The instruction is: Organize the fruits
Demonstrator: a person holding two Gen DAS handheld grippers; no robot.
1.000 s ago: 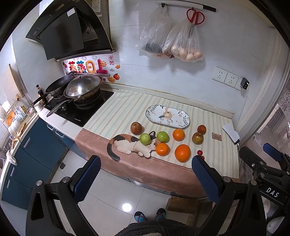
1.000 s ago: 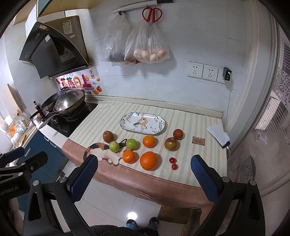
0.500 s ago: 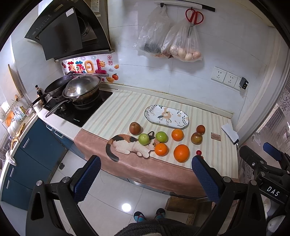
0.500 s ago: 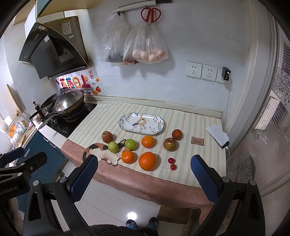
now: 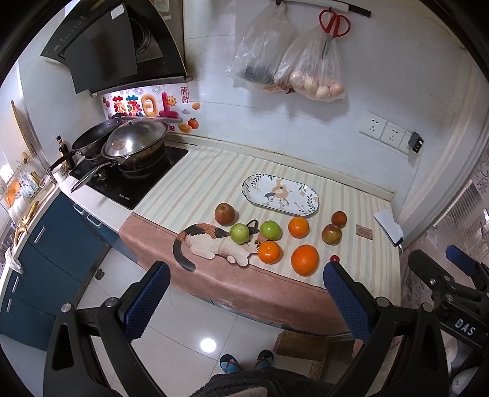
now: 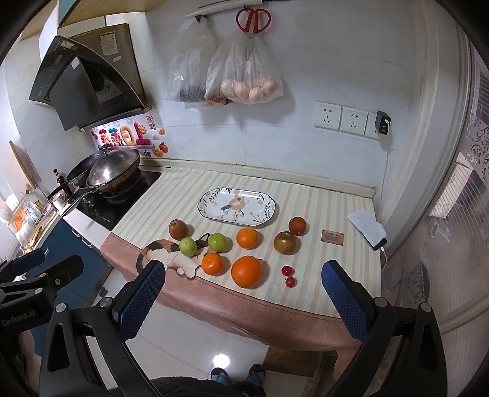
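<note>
Hovering wide apart, both claws (image 5: 246,293) (image 6: 243,291) face loose fruit (image 6: 246,271), seemingly untouched.

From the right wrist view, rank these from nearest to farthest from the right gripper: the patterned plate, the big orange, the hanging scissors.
1. Big orange, near the counter's front edge, closest to the right gripper.
2. Patterned plate, mid-counter behind the fruit.
3. Scissors, high on the wall rail.

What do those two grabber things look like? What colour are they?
Both grabbers, the left gripper and the right gripper, look alike: black angular frames with silver bolts, and jaws faced with bumpy blue pads. White letters "DAS" are printed on the right one's black body. No cables or sleeves show.
</note>
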